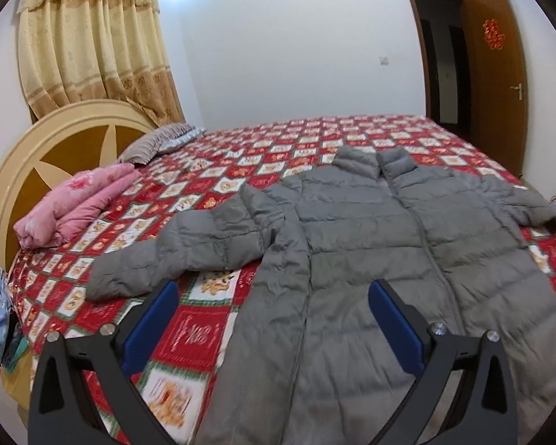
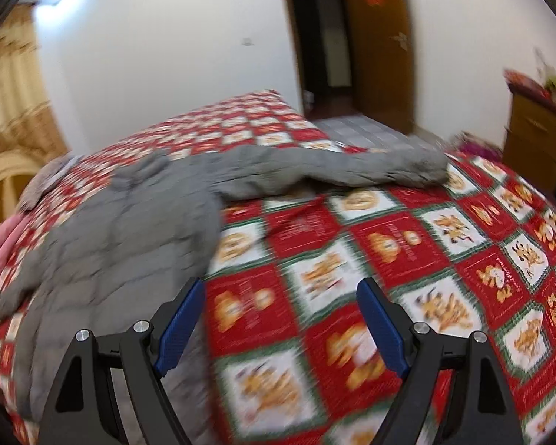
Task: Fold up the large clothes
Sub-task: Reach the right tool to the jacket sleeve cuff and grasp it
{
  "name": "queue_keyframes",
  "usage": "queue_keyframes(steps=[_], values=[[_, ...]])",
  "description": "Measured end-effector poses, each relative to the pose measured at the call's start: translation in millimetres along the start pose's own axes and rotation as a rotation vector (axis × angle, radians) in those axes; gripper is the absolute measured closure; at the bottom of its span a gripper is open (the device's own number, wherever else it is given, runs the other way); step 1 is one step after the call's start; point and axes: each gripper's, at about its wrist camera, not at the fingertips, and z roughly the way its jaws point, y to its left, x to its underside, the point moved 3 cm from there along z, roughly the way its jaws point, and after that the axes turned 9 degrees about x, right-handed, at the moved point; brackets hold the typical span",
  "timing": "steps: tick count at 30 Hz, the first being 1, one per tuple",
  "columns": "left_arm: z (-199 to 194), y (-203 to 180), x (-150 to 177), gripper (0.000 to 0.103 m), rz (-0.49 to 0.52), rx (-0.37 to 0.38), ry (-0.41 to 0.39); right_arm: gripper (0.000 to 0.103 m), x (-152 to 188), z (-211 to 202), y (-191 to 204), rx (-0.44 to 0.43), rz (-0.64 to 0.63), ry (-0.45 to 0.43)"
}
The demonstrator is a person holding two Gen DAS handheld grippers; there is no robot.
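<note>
A large grey puffer jacket (image 1: 370, 244) lies spread face up on the bed, collar away from me, both sleeves out to the sides. My left gripper (image 1: 274, 289) is open and empty, hovering above the jacket's lower left edge, near its left sleeve (image 1: 166, 256). In the right wrist view the jacket (image 2: 122, 237) fills the left side and its right sleeve (image 2: 337, 170) stretches across the quilt. My right gripper (image 2: 280, 289) is open and empty, above the red patterned quilt (image 2: 389, 259) just right of the jacket's hem.
The bed has a red and white checked quilt (image 1: 211, 178). A folded pink blanket (image 1: 74, 204) and a grey pillow (image 1: 159, 141) lie by the round headboard (image 1: 48, 141). A doorway with an open wooden door (image 1: 496, 74) is at the back right. A wooden cabinet (image 2: 537, 141) stands to the right.
</note>
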Motion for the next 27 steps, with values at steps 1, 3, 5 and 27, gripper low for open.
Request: queue_keyframes(steps=[1,3,5,27], values=[[9,-1,-2,0.0,0.0,0.0,0.009,0.019,-8,12,-10,0.021,0.025,0.014],[24,-2,-7,0.0,0.004,-0.003,0.018,0.019,-21,33,-27,0.05,0.07,0.039],[37,-2,-12,0.0,0.011,-0.005,0.028,0.019,-36,57,-50,0.077,0.136,0.073],[126,35,-26,0.0,0.02,-0.077,0.132,0.066,-119,214,-189,0.181,0.535,0.183]])
